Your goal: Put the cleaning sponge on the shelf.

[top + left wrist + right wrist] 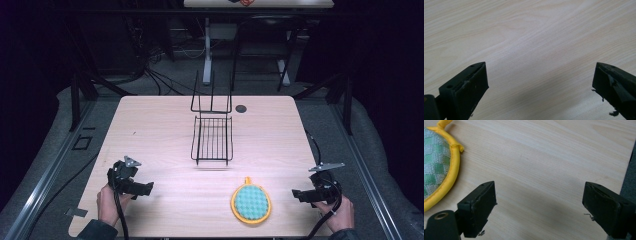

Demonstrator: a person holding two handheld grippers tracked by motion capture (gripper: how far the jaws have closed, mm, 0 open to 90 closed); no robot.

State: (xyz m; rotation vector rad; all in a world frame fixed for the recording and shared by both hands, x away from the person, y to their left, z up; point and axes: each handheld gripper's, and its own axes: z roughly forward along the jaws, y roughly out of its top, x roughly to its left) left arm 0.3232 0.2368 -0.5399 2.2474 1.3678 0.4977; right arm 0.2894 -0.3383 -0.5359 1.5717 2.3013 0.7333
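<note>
A round green checked pad with a yellow rim and loop (251,202) lies flat near the table's front, right of centre. Its yellow edge (447,177) curves along the left side of the right gripper view. My right gripper (296,194) rests at the front right, a short way right of the pad, open with bare wood between its jaws (539,195). My left gripper (148,189) sits at the front left, open over bare tabletop (540,72). A black wire rack (212,134) stands at the table's middle, its back part upright.
A small dark round spot (241,108) lies on the light wooden table (150,130) right of the rack's back. The table's right edge (627,165) runs close to the right gripper. Dark floor, cables and frame legs surround the table.
</note>
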